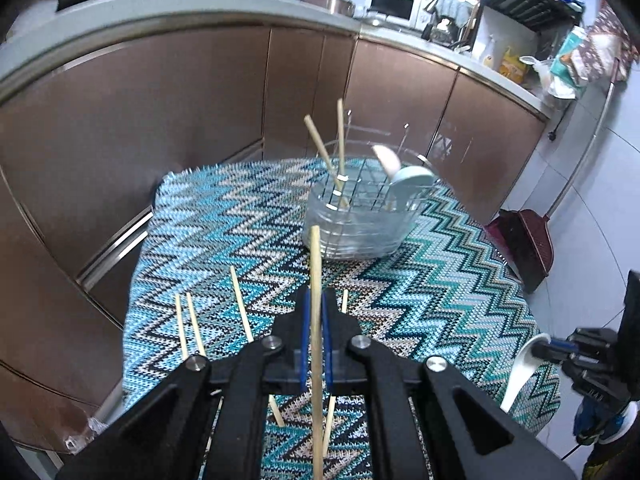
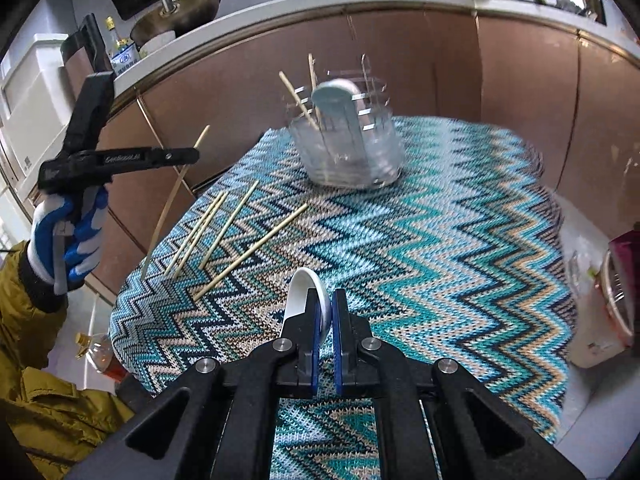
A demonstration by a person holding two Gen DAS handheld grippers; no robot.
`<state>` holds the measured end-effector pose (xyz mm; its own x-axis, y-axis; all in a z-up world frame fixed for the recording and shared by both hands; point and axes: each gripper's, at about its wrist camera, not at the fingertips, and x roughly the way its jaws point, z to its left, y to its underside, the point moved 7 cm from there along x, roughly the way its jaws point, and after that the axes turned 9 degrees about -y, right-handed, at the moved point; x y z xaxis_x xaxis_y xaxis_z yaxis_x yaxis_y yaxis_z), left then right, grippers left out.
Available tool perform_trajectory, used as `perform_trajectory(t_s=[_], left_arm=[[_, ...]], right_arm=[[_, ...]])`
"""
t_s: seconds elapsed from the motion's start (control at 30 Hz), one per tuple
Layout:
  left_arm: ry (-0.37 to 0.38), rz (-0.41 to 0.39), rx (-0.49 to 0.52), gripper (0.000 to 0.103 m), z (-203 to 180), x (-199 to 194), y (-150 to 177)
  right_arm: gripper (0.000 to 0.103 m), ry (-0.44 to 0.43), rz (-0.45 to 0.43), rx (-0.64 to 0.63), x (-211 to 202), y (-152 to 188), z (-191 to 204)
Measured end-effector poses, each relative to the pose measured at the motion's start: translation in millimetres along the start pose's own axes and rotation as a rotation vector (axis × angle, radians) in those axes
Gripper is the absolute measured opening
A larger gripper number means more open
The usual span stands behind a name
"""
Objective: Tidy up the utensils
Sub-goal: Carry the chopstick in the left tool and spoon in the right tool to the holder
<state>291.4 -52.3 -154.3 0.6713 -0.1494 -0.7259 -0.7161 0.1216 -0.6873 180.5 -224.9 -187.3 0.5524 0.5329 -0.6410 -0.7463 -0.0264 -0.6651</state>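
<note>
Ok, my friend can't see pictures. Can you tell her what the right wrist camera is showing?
The right gripper pinches a white spoon above a zigzag tablecloth. To the left, the left gripper holds one chopstick in the air, with four loose chopsticks lying below it. Farther back, a clear utensil holder holds two chopsticks and a pale blue spoon.

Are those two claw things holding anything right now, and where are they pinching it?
Yes. The left gripper pinches a chopstick around its middle. The right gripper pinches a white spoon by the edge of its bowl.
</note>
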Motion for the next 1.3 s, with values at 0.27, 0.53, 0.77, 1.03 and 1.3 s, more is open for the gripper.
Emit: perform_trajectory(t_s=[0.27, 0.53, 0.77, 1.03, 1.3], left_arm=[[-0.038, -0.115, 0.03, 0.005, -6, -43, -2], [-0.08, -0.209, 0.048, 0.005, -10, -68, -9], [-0.107, -0.266, 0.054, 0.005, -15, -76, -15], [-0.111, -0.308, 0.078, 0.005, -26, -71, -33], [-0.053, -0.361, 0.006, 0.005, -22, -58, -87]], right_arm=[[0.005, 0.078, -0.101, -0.035, -39, -19, 18], [0.005, 0.125, -0.176, -0.098, -65, -46, 40], [0.005, 0.136, -0.208, -0.138, -70, -63, 52], [0.005, 0.148, -0.243, -0.164, -67, -91, 52], [0.005, 0.205, -0.32, -0.204, -64, -146, 38]])
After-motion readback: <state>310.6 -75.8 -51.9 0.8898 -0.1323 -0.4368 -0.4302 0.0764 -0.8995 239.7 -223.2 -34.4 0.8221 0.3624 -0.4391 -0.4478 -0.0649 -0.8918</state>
